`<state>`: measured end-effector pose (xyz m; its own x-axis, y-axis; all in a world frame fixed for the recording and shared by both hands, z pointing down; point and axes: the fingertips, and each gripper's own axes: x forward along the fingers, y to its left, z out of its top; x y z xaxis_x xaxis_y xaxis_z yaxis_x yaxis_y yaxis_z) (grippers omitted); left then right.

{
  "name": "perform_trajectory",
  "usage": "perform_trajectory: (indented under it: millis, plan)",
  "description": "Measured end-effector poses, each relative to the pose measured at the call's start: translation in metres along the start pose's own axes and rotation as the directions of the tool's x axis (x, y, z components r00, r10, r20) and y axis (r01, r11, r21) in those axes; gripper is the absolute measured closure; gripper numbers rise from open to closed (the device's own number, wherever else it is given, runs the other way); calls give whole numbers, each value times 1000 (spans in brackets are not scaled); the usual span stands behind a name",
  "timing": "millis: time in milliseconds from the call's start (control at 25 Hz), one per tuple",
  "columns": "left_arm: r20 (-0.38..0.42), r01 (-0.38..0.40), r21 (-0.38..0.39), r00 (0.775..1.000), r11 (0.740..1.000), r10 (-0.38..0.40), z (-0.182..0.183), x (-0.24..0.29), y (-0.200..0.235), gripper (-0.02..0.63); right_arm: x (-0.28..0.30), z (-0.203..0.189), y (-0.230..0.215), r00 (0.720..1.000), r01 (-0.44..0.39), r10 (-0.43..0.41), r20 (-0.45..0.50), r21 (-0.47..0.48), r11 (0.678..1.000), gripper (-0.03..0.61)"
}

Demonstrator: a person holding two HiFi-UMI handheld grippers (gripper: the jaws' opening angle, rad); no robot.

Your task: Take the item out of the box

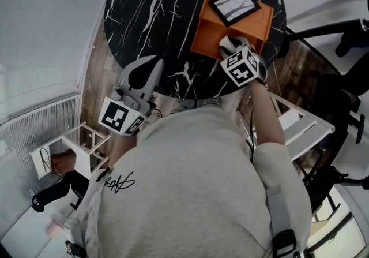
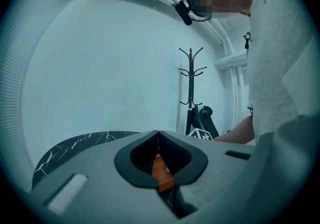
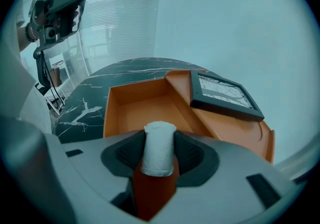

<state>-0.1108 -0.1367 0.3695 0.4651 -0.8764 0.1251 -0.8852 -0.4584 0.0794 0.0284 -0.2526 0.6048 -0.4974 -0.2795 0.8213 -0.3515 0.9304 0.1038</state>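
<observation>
Right tongs (image 3: 159, 154) are gripping a white roll (image 3: 159, 145), upright, with a pad pressing on each side. In the head view the right tongs (image 1: 232, 43) are hanging over the 6 o'clock wall of the orange box (image 1: 203, 27). From there the roll is barely showing, so I cannot tell whether it is clear of the box (image 3: 113, 113). The box is sitting on the 3 o'clock side of the round black marble worktop (image 1: 155, 8). Its orange lid (image 3: 240, 124) is lying open toward 1 o'clock and carrying a dark picture frame (image 3: 222, 95).

Left tongs (image 2: 158, 137) are staying out of it: jaws together, nothing between them. They are hovering at the worktop's 7 o'clock rim (image 1: 141, 78), well apart from the box.
</observation>
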Motion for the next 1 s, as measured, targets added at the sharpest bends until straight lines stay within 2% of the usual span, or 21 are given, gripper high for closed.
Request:
perform_trajectory:
  millis: [520, 1000]
  plan:
    - [3, 19, 4, 1000, 1000, -19, 3, 0, -7, 610, -14, 4, 2, 999, 22, -22, 48, -5, 1000, 397]
    - [10, 35, 3, 999, 999, -35, 3, 0, -12, 609, -23, 11, 4, 992, 41, -44, 122, 30, 999, 397]
